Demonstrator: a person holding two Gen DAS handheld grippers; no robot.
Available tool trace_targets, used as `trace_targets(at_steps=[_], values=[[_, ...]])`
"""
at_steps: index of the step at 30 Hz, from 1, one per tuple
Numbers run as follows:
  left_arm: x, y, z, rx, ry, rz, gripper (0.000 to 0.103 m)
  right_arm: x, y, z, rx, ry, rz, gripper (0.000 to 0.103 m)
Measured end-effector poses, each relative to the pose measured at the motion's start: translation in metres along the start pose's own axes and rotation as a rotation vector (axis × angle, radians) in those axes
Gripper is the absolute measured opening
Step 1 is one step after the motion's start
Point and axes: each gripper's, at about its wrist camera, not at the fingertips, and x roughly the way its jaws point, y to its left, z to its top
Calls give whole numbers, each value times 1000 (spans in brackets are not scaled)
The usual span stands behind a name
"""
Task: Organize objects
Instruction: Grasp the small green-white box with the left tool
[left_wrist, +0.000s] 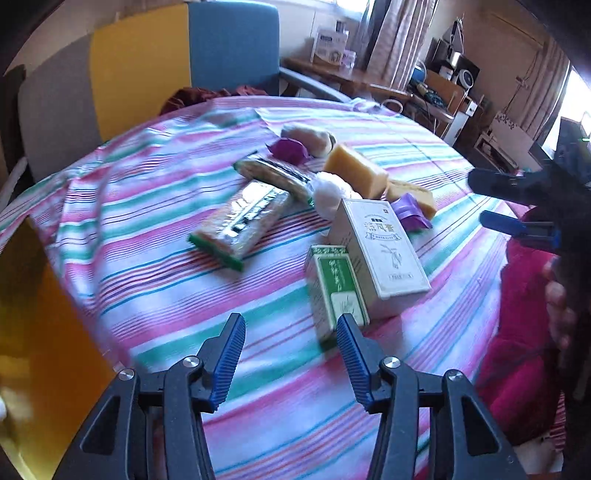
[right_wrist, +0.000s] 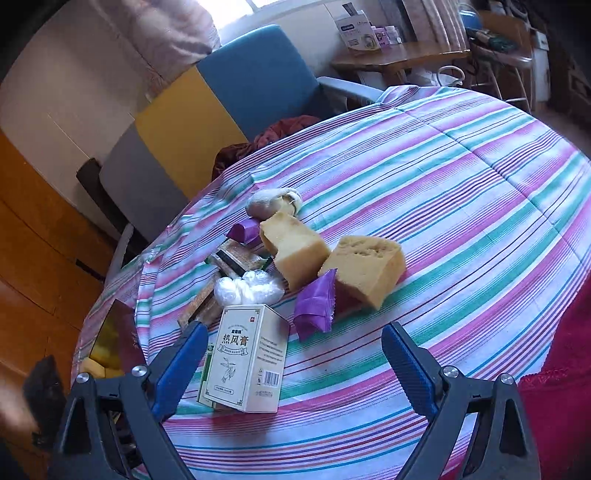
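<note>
Left wrist: green box (left_wrist: 334, 291) seemingly just beyond right-hand fingers (left_wrist: 352, 354).

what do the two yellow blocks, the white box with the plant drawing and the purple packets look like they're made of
Two yellow blocks: likely soap or a waxy solid; matte, pitted faces with rough, chipped edges.
White box: thin printed cardboard, slight sheen, crisp folded edges and a barcode.
Purple packets: probably plastic or foil film, glossy and creased; the nearer one has a crimped end.

two yellow sponge blocks (right_wrist: 295, 254), two purple packets (right_wrist: 316, 302), two cartons (right_wrist: 251, 354), two long snack packs (left_wrist: 240, 229)
</note>
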Motion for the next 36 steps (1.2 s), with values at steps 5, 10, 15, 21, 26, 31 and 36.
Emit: trace_targets(at_steps=[5, 10, 15, 21, 26, 31, 36], values=[[29, -19, 15, -4, 38, -56, 52, 1, 2, 0, -9, 6, 18, 96], [55, -34, 14, 23, 85, -51, 52, 0, -4, 0, 18, 2, 43, 96], [54, -29, 8, 5, 63, -44, 52, 1, -12, 2, 57, 6, 68, 96], [55, -17, 11, -13, 66, -31, 51, 4, -12, 2, 59, 22, 61, 96], [51, -16, 1, 53, 39, -23, 31, 9, -11, 1, 46, 45, 42, 96], [33, -19, -28, 99, 3, 11, 31, 23, 10, -4, -82, 128, -11, 79], [21, -13, -48, 73, -39, 33, 31, 38, 26, -14, -189, 206, -89, 57]])
